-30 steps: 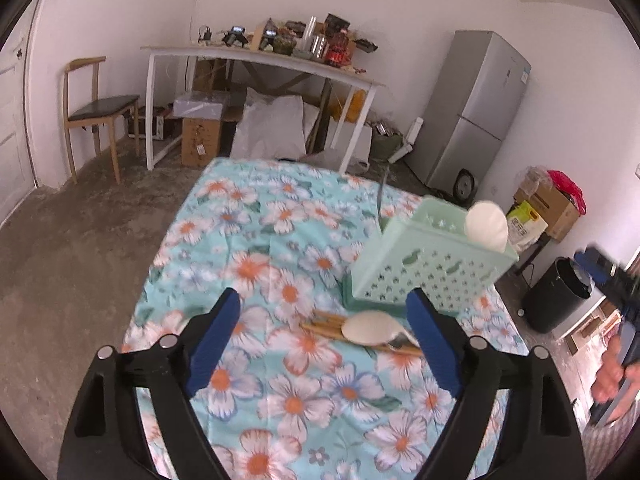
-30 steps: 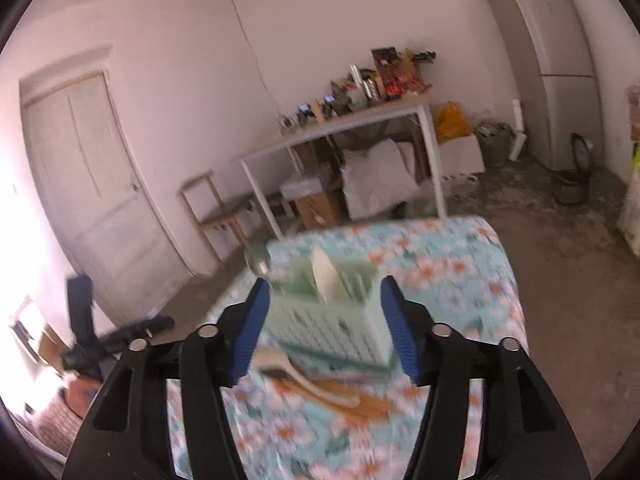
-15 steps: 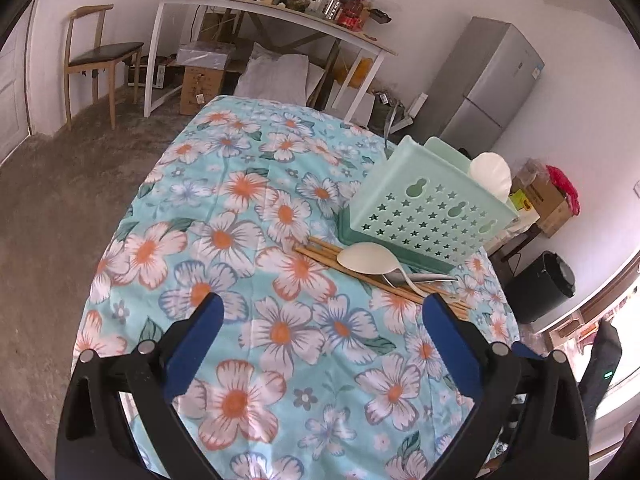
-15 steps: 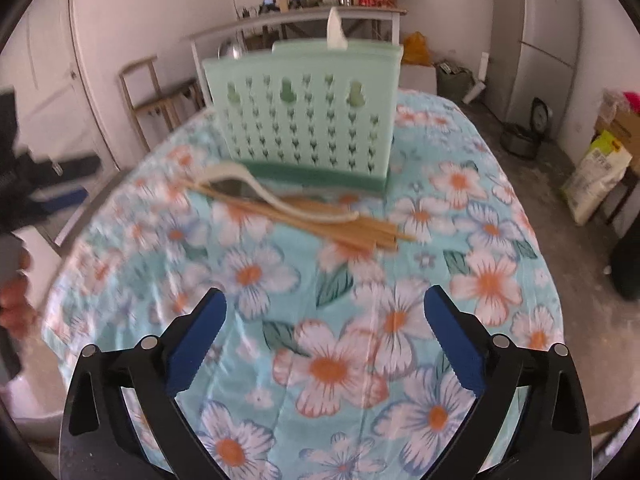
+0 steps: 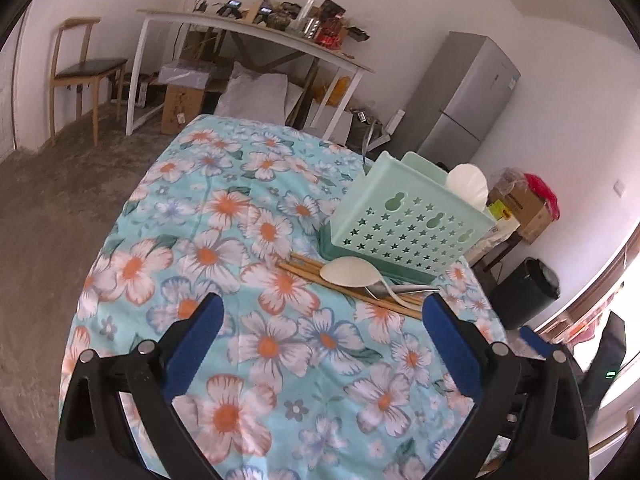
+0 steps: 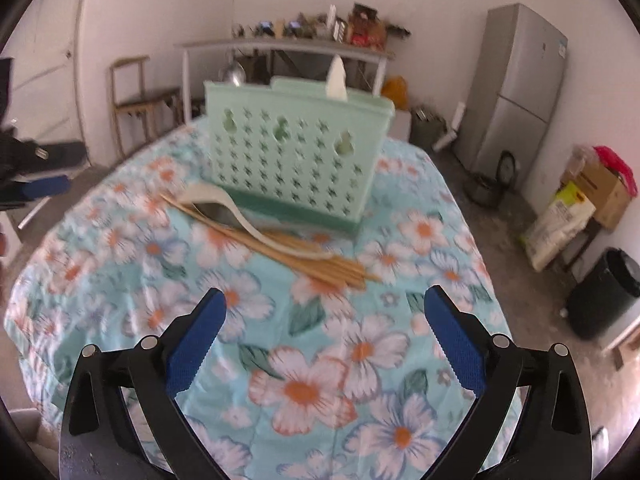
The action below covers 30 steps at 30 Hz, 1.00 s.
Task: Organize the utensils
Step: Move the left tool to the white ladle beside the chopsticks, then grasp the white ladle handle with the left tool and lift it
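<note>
while both claws gape empty, chopsticks lie beside the caddy.

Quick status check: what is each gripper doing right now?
Left gripper: open, jaws just widened, nothing between them.
Right gripper: open, jaws just widened, nothing between them.

We see a grey fridge by the wall, a cluttered white table, wooden chair, black bin, cardboard boxes.
</note>
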Available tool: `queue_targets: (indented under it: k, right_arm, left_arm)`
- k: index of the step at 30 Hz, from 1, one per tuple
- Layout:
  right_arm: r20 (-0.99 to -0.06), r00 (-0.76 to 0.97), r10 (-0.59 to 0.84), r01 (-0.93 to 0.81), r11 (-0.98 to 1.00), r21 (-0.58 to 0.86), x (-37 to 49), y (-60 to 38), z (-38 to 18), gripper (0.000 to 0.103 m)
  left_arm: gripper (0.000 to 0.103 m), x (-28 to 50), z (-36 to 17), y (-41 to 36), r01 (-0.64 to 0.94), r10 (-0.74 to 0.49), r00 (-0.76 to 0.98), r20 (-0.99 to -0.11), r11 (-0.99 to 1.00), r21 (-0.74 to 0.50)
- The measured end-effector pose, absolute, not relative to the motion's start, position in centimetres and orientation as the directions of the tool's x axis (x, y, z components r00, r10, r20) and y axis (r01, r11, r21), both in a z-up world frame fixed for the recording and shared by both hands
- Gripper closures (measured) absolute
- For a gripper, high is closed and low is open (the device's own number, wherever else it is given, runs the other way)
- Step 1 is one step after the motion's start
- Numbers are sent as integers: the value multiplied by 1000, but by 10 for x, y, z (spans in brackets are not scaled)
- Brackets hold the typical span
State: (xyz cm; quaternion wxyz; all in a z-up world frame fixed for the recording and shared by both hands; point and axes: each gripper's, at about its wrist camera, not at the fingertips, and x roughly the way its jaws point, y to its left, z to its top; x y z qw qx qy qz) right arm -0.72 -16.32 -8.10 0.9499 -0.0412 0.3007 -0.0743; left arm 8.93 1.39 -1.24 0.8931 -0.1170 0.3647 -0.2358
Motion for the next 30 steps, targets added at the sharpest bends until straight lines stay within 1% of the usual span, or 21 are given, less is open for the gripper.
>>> queue_targets:
  k: [3, 6, 7, 11, 12, 14, 18, 19, 22, 24, 26, 29, 30]
  right_arm:
    - [-563, 810, -163, 122, 986, -110, -5, -164, -80, 8]
    - [-571, 817, -84, 78, 996, -35, -4, -169, -79, 8]
    - [-573, 816, -74, 76, 997, -21, -4, -170, -79, 8]
    - [-591, 805, -53, 67, 998, 2, 4, -175, -80, 8]
    - [-594, 803, -49, 65, 998, 6, 5, -176, -81, 8]
    - [-597, 801, -38, 61, 998, 18, 7, -177, -82, 8]
    - [-598, 801, 1, 40, 998, 56, 9, -180, -86, 8]
    - [-603, 797, 10, 36, 997, 64, 11, -181, -88, 8]
    - [-611, 791, 34, 26, 996, 89, 14, -184, -91, 9]
    - [-615, 787, 46, 24, 994, 105, 17, -187, -92, 12]
    - [-615, 787, 52, 27, 993, 119, 18, -191, -94, 14]
    - [-624, 779, 65, 30, 990, 141, 22, -196, -98, 14]
    - [-629, 774, 71, 31, 988, 150, 23, -197, -100, 14]
  left_arm:
    - [6, 96, -14, 5, 341, -473, 648, -598, 881, -327]
    - [6, 105, -14, -6, 363, -442, 670, -596, 896, -257]
    - [6, 107, -14, -10, 373, -428, 680, -596, 901, -221]
    - [6, 110, -17, -35, 423, -337, 739, -583, 906, 12]
    - [6, 110, -18, -39, 433, -327, 745, -581, 900, 48]
    - [6, 110, -22, -46, 454, -318, 750, -580, 885, 102]
    - [6, 111, -29, -54, 478, -312, 758, -574, 863, 162]
    - [8, 111, -30, -57, 487, -313, 756, -575, 856, 175]
    - [19, 107, -36, -68, 527, -323, 747, -581, 820, 222]
    - [29, 107, -41, -75, 547, -318, 742, -590, 797, 257]
    - [43, 108, -45, -81, 564, -314, 732, -605, 777, 278]
    - [53, 112, -49, -90, 586, -316, 724, -613, 752, 303]
    - [55, 114, -51, -93, 591, -315, 723, -614, 743, 314]
